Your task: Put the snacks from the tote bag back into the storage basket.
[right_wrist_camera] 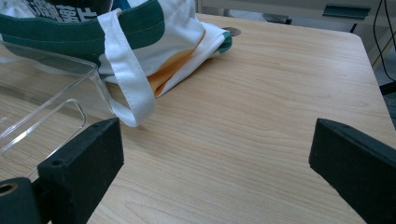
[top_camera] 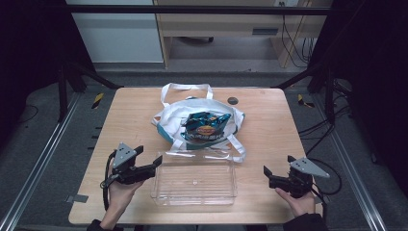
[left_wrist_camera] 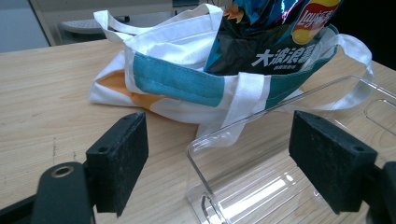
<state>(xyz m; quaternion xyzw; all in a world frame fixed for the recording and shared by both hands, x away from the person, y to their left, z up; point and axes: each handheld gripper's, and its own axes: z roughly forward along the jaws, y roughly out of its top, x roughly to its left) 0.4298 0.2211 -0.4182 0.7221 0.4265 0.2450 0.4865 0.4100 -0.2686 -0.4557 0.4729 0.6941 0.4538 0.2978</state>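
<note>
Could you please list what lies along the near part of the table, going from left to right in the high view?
Left hand-held gripper → clear rectangular plastic tray → right hand-held gripper.

So the left gripper (left_wrist_camera: 219, 163) has its jaws spread wide, nothing between the pads except the near corner of a clear plastic tray (left_wrist_camera: 243, 140) sitting on the wooden table (left_wrist_camera: 46, 98). Right behind the tray there's a white tote bag (left_wrist_camera: 177, 70) with a teal band and an orange patch, lying slumped. A dark chip bag (left_wrist_camera: 275, 37) pokes out of its mouth.
</note>
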